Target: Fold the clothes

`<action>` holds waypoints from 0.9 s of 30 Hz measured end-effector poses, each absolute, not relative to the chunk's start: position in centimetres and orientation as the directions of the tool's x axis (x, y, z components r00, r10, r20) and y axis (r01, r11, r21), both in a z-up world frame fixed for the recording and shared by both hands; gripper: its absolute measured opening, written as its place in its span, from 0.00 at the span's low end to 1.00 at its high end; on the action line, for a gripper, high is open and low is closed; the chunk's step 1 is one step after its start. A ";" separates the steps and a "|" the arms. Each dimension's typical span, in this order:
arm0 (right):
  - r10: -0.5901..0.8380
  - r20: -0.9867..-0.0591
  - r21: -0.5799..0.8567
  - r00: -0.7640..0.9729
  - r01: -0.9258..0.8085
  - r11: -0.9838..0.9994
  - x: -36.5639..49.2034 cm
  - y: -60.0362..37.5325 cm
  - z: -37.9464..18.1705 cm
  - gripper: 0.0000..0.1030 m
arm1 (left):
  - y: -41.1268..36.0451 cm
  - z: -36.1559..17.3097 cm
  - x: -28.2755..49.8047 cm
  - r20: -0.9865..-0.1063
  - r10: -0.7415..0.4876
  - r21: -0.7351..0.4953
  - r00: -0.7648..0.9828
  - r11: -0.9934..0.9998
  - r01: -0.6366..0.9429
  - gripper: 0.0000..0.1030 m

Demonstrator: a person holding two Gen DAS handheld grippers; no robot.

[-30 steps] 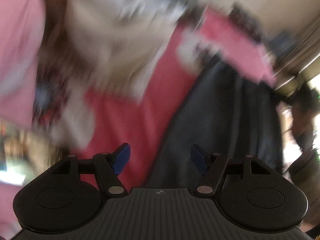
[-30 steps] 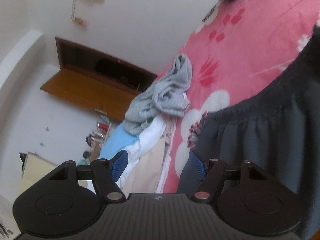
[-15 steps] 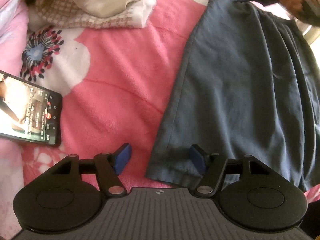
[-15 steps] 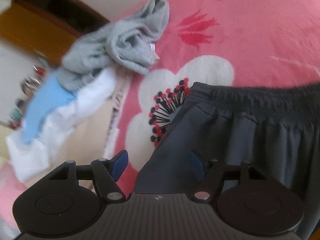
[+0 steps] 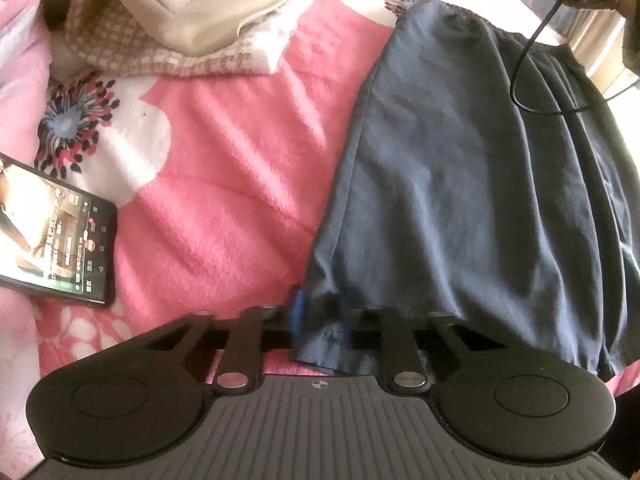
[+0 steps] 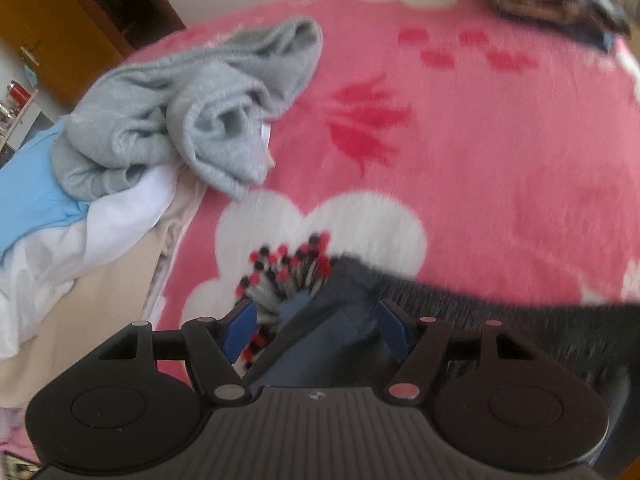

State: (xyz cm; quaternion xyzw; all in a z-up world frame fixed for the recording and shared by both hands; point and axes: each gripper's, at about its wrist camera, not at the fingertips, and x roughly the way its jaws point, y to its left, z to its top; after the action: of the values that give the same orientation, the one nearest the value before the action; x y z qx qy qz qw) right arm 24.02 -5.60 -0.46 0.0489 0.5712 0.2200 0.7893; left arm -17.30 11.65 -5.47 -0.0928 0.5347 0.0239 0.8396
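Across the pink floral blanket point(image 5: 224, 184) we are finding the dark blue shorts point(image 5: 460, 184) lying spread flat, waistband at the far end and leg hems at the near end, well apart from the heap of unfolded clothes point(image 5: 192, 12) and the phone point(image 5: 52, 236) lying to the side

At the near hem corner we are seeing the left gripper point(image 5: 320, 316) with its jaws having just been closing; they are now pinched together on the cloth, and the corner is bunching between the blue pads

At the waistband corner we are seeing the right gripper point(image 6: 316, 328) with its jaws standing apart; the gathered edge of the shorts point(image 6: 344, 280) is lying between the pads point(image 6: 240, 328), but they are not pressing on it. A grey garment point(image 6: 192, 112) is lying crumpled well beyond

We are judging the step in hand to be taking hold of both corners along one side edge before a fold. To do it well, we are advising that the right jaws close squarely on both layers of the waistband before any lift, that both ends rise together, and that the edge stays taut so the fold lands straight
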 end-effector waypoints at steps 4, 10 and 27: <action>0.421 -0.877 0.352 0.231 -0.287 0.891 23.4 -5.2 -0.8 0.68 | 11.7 -4.2 -17.5 -0.879 -0.021 -0.105 0.476 0.983 -0.151 0.00; 0.427 -0.872 0.372 0.238 -0.245 0.895 23.2 -5.3 -1.9 0.68 | 15.2 -3.1 -17.1 -0.889 0.046 -0.077 0.455 0.966 -0.247 0.00; 0.466 -0.820 0.157 0.332 -0.651 0.742 24.1 -4.5 -1.9 0.68 | 16.3 -4.8 -16.4 -0.926 0.058 -0.060 0.373 0.953 -0.297 0.00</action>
State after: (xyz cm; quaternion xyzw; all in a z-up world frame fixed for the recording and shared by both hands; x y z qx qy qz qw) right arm 24.06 -4.51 -1.88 -0.1001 0.4637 0.3448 0.8100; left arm -16.43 16.33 -4.79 -0.1091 0.5493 0.1081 0.8214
